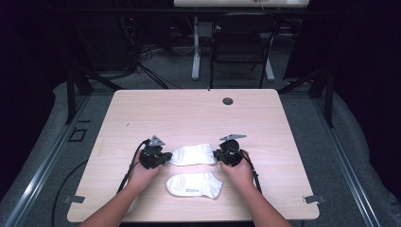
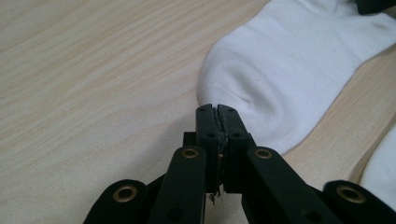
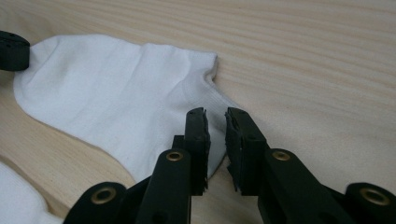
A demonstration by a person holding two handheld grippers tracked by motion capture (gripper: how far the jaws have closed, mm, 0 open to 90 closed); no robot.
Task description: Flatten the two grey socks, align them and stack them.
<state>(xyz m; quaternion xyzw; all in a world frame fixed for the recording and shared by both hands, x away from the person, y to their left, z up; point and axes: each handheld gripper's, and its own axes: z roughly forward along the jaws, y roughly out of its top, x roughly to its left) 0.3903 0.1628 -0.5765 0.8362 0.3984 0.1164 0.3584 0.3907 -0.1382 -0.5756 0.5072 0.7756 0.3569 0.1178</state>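
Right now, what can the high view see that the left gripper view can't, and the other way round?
High view alone: the whole table, a black chair behind it, the person's forearms, and the right gripper at the far sock's right end.

Left gripper view alone: close up, the left gripper has its jaws shut at the rounded end of that sock; whether cloth is pinched there can't be told.

Both: the two white socks, the near sock included, on the pale wood.

From my left gripper, the far sock is cut off at 1 o'clock, and my shut jaws hide its toe edge. The near sock is clipped at 4 o'clock. Its grey print is too small to read from above.
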